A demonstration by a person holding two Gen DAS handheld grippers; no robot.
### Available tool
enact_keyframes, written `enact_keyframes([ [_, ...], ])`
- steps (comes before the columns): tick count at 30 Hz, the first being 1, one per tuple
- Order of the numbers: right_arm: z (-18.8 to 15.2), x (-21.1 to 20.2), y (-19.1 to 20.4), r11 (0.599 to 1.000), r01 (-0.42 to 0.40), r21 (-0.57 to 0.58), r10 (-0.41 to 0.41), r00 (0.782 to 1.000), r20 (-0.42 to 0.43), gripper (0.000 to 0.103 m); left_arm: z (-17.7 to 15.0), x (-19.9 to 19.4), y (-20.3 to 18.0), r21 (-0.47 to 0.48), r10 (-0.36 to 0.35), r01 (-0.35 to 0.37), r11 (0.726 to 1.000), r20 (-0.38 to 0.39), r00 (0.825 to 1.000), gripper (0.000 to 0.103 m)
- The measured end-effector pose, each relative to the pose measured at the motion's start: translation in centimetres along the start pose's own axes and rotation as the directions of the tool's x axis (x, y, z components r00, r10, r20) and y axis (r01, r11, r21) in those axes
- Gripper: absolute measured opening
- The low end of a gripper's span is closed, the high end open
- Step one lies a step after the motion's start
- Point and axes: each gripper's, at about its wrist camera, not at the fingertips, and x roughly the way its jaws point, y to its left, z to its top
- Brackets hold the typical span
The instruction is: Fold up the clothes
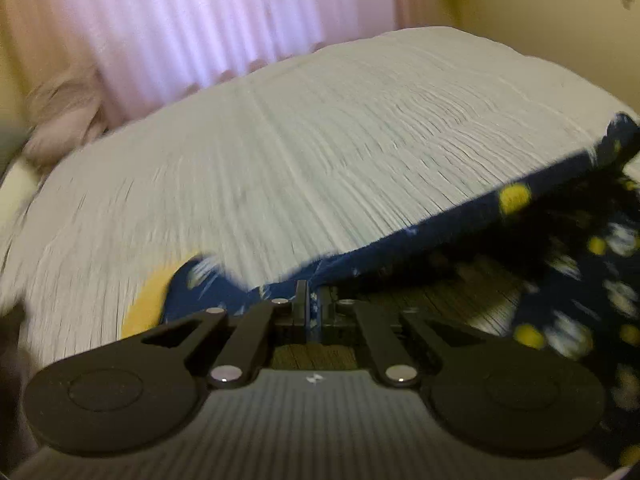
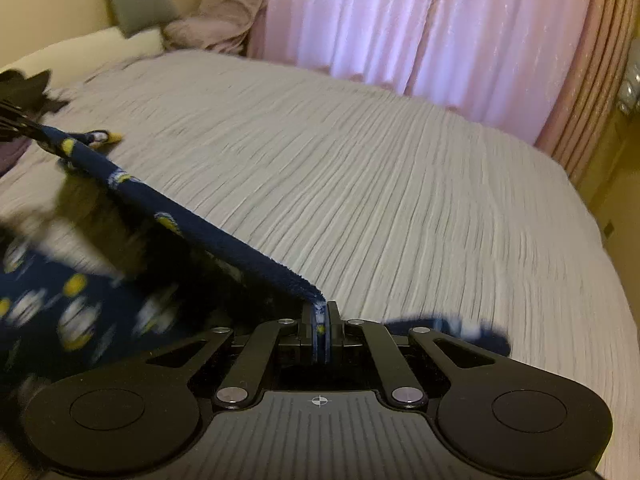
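Bed: the wide bed [image 2: 400, 184] under its pale ribbed cover fills both views, pink curtains [image 2: 400, 28] behind it from about 11 to 2 o'clock in the right wrist view, pillows [image 2: 120, 44] and a bundled pinkish blanket [image 2: 216, 24] off at 10 o'clock.

Garment: a navy fleece garment [image 2: 192, 224] printed with yellow and white shapes is held up over the near edge of the bed, its top edge stretched in a taut band between the two claws, and the rest hangs loose and blurred toward 8 o'clock in the right wrist view.

Progress: I see no crease or finished fold in it. It is spread open in the air, which by my judgement would fit either squaring it up to lay flat or carrying one edge over for a fold; the pictures do not settle which.

Other clothes: something dark [image 2: 28, 84] lies on the bed at 10 o'clock, too small to name.

Left claw [image 1: 311, 304]: level and pointing across the bed, fingers pinched together on the blue cloth, which runs off toward 2 o'clock.

Right claw [image 2: 320, 326]: level likewise, pinched tight on the hem, the band leading away toward 10 o'clock to the other claw.
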Motion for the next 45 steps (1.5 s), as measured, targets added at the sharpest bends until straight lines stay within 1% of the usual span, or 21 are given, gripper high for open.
enact_keyframes([
  [3,-4.8,-2.3,2.6,1.000,-0.002,0.024,0.004,0.996,-0.086,0.002,-6.2,-2.4,-3.3,-0.141,0.024,-0.047,0.989,-0.157,0.987,0.002],
  [7,-11.0,-5.0,5.8,0.998,0.004,0.061,0.009,0.980,-0.200,0.002,-12.2,-3.5,-7.9,-0.221,0.008,-0.087,0.971,-0.334,0.942,0.002],
  [10,-12.7,-5.3,4.3,0.978,0.018,0.209,0.028,0.977,-0.213,0.003,-13.4,-5.1,-8.8,-0.295,-0.011,-0.090,0.951,-0.325,0.946,0.010],
  [12,-13.2,-6.0,2.0,0.913,0.003,0.408,0.066,0.986,-0.156,0.012,-12.8,-5.7,-8.2,-0.359,-0.003,-0.106,0.927,-0.291,0.957,0.025],
  [13,-13.1,-6.5,0.6,0.861,-0.013,0.509,0.082,0.990,-0.115,0.039,-12.5,-5.8,-7.7,-0.394,0.008,-0.121,0.911,-0.277,0.961,0.036],
  [14,-13.2,-6.9,-0.6,0.804,-0.031,0.594,0.087,0.994,-0.065,0.072,-12.0,-5.8,-7.0,-0.431,0.021,-0.135,0.892,-0.260,0.965,0.038],
  [16,-13.5,-7.7,-2.7,0.696,-0.077,0.714,0.072,0.997,0.038,0.074,-11.0,-5.4,-5.7,-0.492,0.049,-0.164,0.855,-0.237,0.970,0.041],
  [20,-14.0,-6.2,-5.8,0.469,-0.152,0.870,0.084,0.988,0.127,0.074,-9.3,-2.4,-3.0,-0.540,0.097,-0.224,0.812,-0.254,0.962,0.050],
  [22,-14.6,-5.2,-7.2,0.373,-0.170,0.912,0.067,0.985,0.156,0.074,-9.6,-0.7,-1.6,-0.605,0.085,-0.237,0.761,-0.268,0.960,0.050],
  [25,-15.0,-4.3,-9.1,0.294,-0.182,0.938,0.040,0.983,0.179,0.074,-10.7,1.3,0.5,-0.721,0.039,-0.231,0.653,-0.272,0.962,0.050],
  [28,-15.2,-3.7,-10.0,0.254,-0.194,0.948,0.016,0.980,0.197,0.074,-11.9,2.5,2.0,-0.817,-0.005,-0.201,0.541,-0.242,0.970,0.042],
  [30,-15.2,-3.1,-10.4,0.234,-0.204,0.950,0.015,0.978,0.207,0.074,-12.3,3.0,2.4,-0.847,-0.023,-0.178,0.500,-0.218,0.976,0.039],
  [31,-15.2,-2.7,-10.6,0.226,-0.209,0.951,0.016,0.977,0.211,0.070,-12.5,3.3,2.5,-0.861,-0.032,-0.166,0.481,-0.206,0.978,0.028],
  [32,-15.2,-2.4,-10.8,0.218,-0.213,0.952,0.017,0.976,0.215,0.061,-12.5,3.5,2.6,-0.861,-0.039,-0.152,0.485,-0.195,0.980,0.009],
  [33,-15.2,-2.0,-11.0,0.215,-0.216,0.952,0.021,0.976,0.217,0.057,-12.4,3.6,2.6,-0.859,-0.046,-0.138,0.494,-0.184,0.982,0.003],
  [34,-15.1,-1.6,-11.3,0.223,-0.210,0.952,0.029,0.978,0.209,0.043,-12.3,3.7,2.6,-0.856,-0.053,-0.123,0.503,-0.172,0.984,0.003],
  [35,-14.9,-1.3,-11.4,0.235,-0.193,0.953,0.033,0.981,0.190,0.016,-12.0,3.5,2.5,-0.843,-0.043,-0.116,0.526,-0.163,0.986,0.002],
  [36,-14.7,-1.1,-11.6,0.247,-0.172,0.954,0.033,0.985,0.169,0.008,-11.5,3.1,2.3,-0.825,-0.026,-0.113,0.554,-0.153,0.988,0.002],
  [39,-13.7,-2.8,-11.6,0.325,-0.185,0.927,-0.025,0.979,0.204,0.003,-10.1,0.6,1.6,-0.765,0.042,-0.101,0.636,-0.097,0.994,0.001],
  [42,-12.9,-5.4,-11.5,0.391,-0.221,0.893,-0.058,0.963,0.264,0.003,-9.6,-3.1,0.8,-0.730,0.100,-0.093,0.677,-0.035,0.994,0.002],
  [45,-13.6,-6.4,-11.2,0.414,-0.205,0.887,-0.043,0.969,0.244,0.003,-10.3,-5.7,-0.7,-0.697,0.138,-0.125,0.706,-0.038,0.990,0.002],
])
